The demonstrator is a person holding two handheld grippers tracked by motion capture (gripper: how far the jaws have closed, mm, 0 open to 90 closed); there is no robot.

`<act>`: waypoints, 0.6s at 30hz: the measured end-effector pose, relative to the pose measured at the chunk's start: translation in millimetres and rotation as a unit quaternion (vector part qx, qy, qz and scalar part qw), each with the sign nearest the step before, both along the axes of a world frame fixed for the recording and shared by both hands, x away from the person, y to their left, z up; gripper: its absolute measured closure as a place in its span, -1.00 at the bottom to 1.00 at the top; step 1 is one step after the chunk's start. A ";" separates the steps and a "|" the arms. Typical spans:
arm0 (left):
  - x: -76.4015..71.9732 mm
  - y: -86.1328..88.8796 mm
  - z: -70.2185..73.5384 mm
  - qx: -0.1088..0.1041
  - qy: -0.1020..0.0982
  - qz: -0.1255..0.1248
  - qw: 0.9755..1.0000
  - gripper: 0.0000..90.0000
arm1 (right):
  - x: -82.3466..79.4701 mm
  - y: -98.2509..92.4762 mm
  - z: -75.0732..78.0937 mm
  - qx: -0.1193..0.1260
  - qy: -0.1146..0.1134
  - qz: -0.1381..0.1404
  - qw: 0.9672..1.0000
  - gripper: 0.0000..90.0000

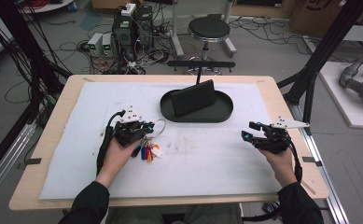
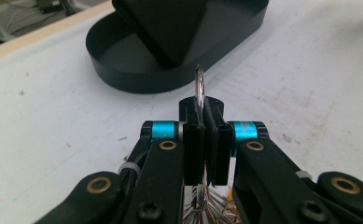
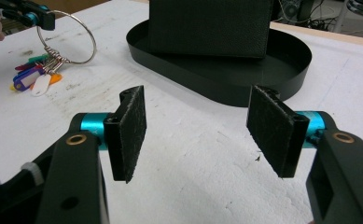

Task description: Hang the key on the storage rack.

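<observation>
We see left tongs (image 2: 202, 140) clamped on key ring (image 2: 199, 86), tags trailing on tabletop (image 1: 193, 163). Right tongs (image 3: 202, 130) apart, near black tray (image 1: 221, 114) holding wallet (image 1: 193, 98).

Even soft light, faint shadows (foreground blurred)

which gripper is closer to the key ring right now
Left. The left gripper is shut on the key ring. The right gripper hangs open over the white mat, well off to the ring's right.
</observation>
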State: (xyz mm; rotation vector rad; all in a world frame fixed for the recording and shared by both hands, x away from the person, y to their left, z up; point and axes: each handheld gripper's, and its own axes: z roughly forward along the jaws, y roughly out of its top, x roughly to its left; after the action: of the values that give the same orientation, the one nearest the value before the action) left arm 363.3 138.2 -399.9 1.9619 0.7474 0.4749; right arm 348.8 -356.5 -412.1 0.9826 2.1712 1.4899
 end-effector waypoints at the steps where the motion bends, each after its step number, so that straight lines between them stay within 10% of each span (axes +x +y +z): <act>1: -0.4 0.9 1.2 -0.004 -0.004 -0.002 1.000 0.93 | 0.2 -0.2 -0.1 0.000 0.000 0.000 1.000 -0.15; 18: -1.5 5.5 32.4 -0.079 -0.041 -0.019 0.996 0.93 | 0.9 -0.4 -0.4 0.003 0.003 -0.003 1.000 -0.15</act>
State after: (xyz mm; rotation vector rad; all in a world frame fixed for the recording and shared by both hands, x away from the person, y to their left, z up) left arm 361.8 143.8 -367.4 1.7951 0.6732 0.4572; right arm 349.7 -357.0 -412.5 0.9961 2.1681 1.4922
